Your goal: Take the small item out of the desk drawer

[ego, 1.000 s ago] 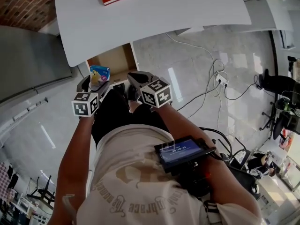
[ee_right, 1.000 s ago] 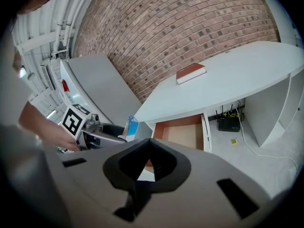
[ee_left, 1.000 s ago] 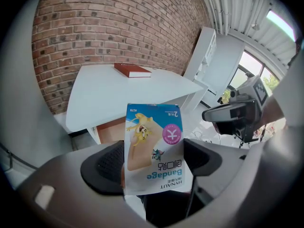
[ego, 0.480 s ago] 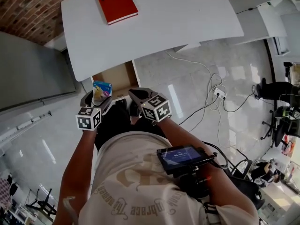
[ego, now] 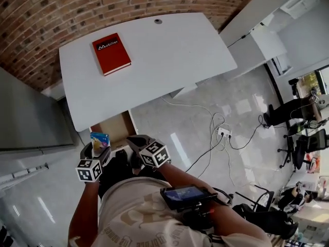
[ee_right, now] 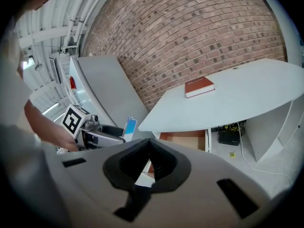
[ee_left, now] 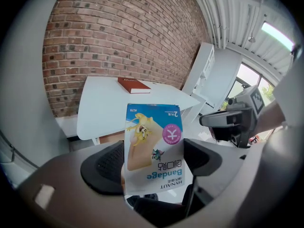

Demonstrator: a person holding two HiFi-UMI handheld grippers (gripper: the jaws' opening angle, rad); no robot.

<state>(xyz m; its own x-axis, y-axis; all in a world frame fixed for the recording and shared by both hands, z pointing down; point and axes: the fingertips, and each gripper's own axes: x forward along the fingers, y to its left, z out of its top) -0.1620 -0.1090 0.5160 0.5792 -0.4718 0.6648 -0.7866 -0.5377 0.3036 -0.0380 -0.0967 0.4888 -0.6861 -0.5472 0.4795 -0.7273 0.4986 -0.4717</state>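
Left claw [ee_left: 154, 161] is clamped on the small blue-and-white bandage box [ee_left: 154, 144], held upright outside the open brown wooden drawer [ego: 116, 128] at its 1 o'clock. Right claw [ee_right: 148, 163], jaws together and empty, sits at the box's 3 o'clock. A flat red book [ego: 111, 53] lies on the white table [ego: 175, 55] at 12 o'clock

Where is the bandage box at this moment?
The bandage box stands upright, clamped in the left gripper, at the lower left of the head view, just in front of the open drawer under the white desk.
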